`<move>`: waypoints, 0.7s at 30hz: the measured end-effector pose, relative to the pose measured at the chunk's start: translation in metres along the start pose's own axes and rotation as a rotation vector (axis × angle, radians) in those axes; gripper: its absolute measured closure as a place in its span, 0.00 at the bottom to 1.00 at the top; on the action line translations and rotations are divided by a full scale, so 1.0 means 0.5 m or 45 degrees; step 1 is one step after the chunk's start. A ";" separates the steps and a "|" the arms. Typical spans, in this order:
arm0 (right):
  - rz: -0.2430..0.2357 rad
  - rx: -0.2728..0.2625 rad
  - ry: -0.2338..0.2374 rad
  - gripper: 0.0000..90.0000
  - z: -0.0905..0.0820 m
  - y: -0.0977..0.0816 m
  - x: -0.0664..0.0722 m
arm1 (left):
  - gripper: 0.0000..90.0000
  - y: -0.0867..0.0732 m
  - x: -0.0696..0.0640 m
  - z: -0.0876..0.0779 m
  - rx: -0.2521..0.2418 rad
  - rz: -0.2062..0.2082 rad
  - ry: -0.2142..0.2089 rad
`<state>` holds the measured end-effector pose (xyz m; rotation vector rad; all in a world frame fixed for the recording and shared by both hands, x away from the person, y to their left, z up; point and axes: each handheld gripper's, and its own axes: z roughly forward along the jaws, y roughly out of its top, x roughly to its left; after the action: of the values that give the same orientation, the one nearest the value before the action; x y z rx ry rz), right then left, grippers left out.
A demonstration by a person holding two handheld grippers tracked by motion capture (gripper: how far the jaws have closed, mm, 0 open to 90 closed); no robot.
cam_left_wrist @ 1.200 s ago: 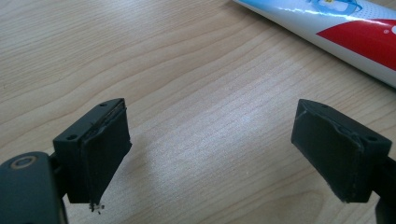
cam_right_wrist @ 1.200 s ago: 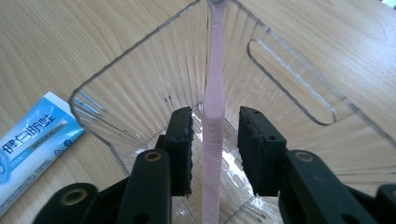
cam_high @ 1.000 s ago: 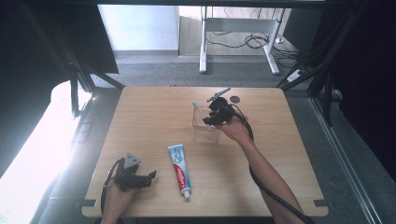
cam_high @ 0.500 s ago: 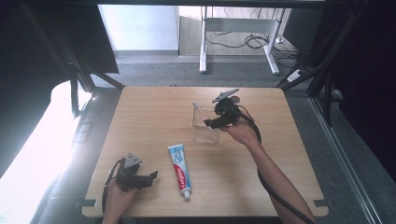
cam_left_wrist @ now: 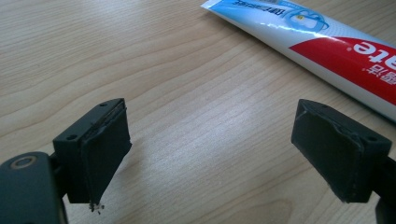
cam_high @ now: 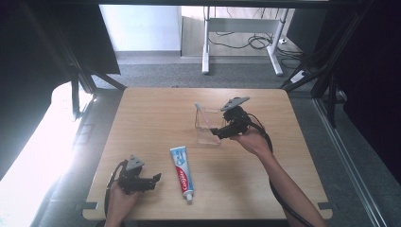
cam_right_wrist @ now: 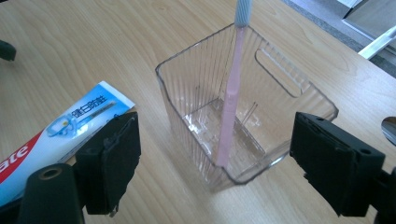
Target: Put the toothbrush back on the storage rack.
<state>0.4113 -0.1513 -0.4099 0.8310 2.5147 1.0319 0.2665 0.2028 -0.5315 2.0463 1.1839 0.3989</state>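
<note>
A clear plastic container (cam_high: 204, 127) stands at the middle of the wooden table, with a pink toothbrush (cam_high: 202, 115) leaning inside it. In the right gripper view the toothbrush (cam_right_wrist: 231, 100) stands against the container's ribbed wall (cam_right_wrist: 187, 93). My right gripper (cam_high: 216, 133) hovers just right of the container. Its jaws have just been opening, and they stand open (cam_right_wrist: 217, 154) and press on nothing. A blue, white and red toothpaste tube (cam_high: 181, 172) lies flat near the front. My left gripper (cam_high: 155, 178) rests open (cam_left_wrist: 212, 135) left of the tube (cam_left_wrist: 327, 42), holding nothing.
The table's front edge (cam_high: 203, 218) lies just below the left hand. A cable trails from the right gripper along the forearm (cam_high: 283, 189). White desk legs (cam_high: 206, 38) and cables stand on the floor beyond the far edge.
My right gripper has drawn back from over the container toward the right and its jaws have widened. The toothbrush stays leaning in the container. The left gripper has kept still.
</note>
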 end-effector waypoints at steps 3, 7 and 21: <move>-0.008 -0.007 -0.005 0.16 -0.010 -0.014 0.005 | 0.13 0.000 -0.001 0.001 0.001 0.001 0.000; -0.004 -0.008 -0.006 0.15 -0.021 -0.033 0.008 | 0.13 0.001 -0.001 0.000 -0.004 -0.002 -0.001; -0.012 0.020 -0.034 0.01 -0.040 -0.090 0.021 | 0.13 0.001 -0.002 0.000 -0.005 -0.002 -0.002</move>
<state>0.3758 -0.1814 -0.4288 0.8311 2.5054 0.9931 0.2665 0.2018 -0.5308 2.0421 1.1829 0.3983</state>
